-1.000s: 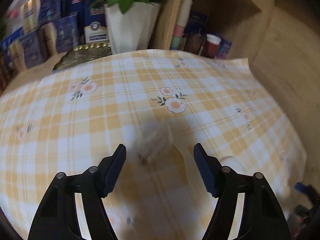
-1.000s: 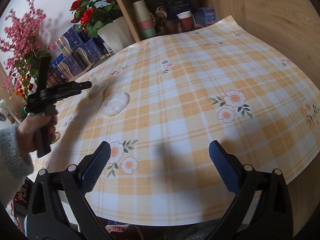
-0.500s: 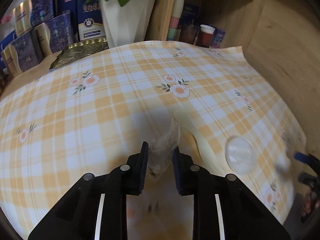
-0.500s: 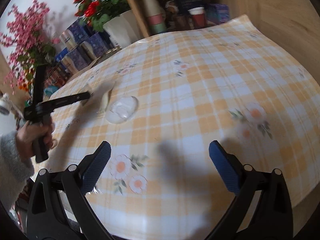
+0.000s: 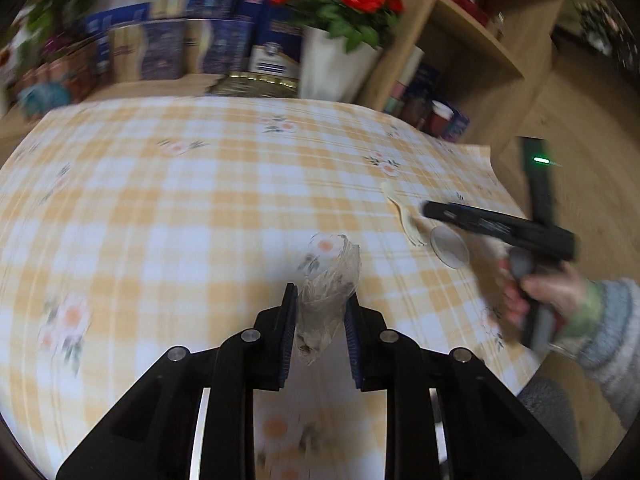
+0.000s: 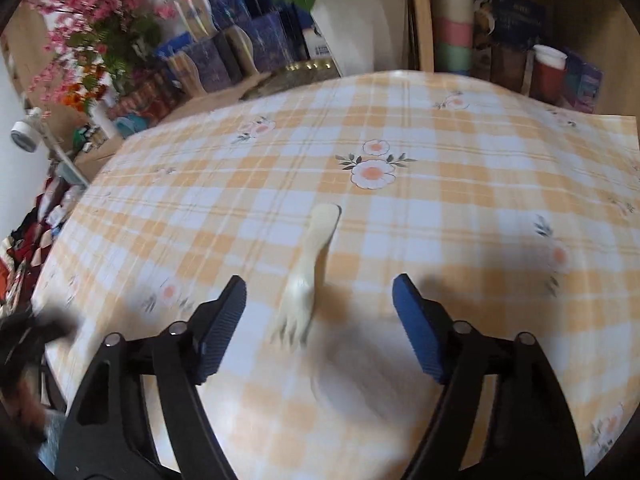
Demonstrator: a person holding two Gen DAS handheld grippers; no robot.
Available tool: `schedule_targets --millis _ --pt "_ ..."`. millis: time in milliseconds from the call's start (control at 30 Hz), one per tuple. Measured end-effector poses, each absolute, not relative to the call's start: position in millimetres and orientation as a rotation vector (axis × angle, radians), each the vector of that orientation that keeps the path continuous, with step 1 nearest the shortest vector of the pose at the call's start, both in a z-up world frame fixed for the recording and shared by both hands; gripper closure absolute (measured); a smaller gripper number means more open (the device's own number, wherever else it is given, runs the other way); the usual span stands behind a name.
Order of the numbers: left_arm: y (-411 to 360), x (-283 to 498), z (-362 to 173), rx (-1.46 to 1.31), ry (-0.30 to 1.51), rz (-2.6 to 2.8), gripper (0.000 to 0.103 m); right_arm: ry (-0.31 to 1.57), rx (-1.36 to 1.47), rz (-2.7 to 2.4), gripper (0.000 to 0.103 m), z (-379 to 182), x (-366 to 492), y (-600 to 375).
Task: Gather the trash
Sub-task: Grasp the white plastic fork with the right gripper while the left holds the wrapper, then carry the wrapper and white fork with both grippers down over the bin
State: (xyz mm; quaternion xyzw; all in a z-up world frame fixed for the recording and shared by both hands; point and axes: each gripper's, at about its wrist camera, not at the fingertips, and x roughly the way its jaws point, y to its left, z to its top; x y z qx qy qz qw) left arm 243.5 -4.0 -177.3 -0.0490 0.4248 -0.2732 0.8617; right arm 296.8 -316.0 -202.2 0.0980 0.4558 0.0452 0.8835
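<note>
While pinched between the pads of the left hand-held gripper [image 5: 320,316], crinkly clear wrapper [image 5: 328,280] — weightless, limp, likely slippery; best gripped mid-bundle. Ahead of the right hand-held gripper [image 6: 320,320], closing with nothing pressed yet: pale plastic fork [image 6: 308,276] flat on the counter [image 6: 460,200] — light, stiff, best taken across its narrow neck.

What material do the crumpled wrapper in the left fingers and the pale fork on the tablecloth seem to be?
The crumpled clear wrapper looks like thin plastic film: the tablecloth's pattern shows through it, and it creases glossily. The cream-coloured fork seems moulded plastic, smooth and matte, though blur leaves this uncertain.
</note>
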Motion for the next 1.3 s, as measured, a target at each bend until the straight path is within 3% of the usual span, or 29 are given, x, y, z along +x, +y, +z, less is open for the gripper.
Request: schedule_targets --millis 300,367,433,1000,1300 --pt "46 188 -174 -0.18 0.889 -0.492 0.081 1.018 0.17 0.0 0.043 -221 329 -291" --pt "49 182 -173 -0.186 0.886 -0.486 0.081 1.018 0.129 -0.002 0.068 -221 326 -285" --pt "53 176 -172 -0.21 0.882 -0.486 0.081 1.023 0.078 0.006 0.083 -221 321 -278" --pt "44 139 -154 -0.237 0.851 -0.576 0.081 0.741 0.371 0.146 0.084 -144 181 -282" --pt "15 92 -155 -0.007 0.84 -0.664 0.081 0.719 0.378 0.175 0.084 -135 95 -278"
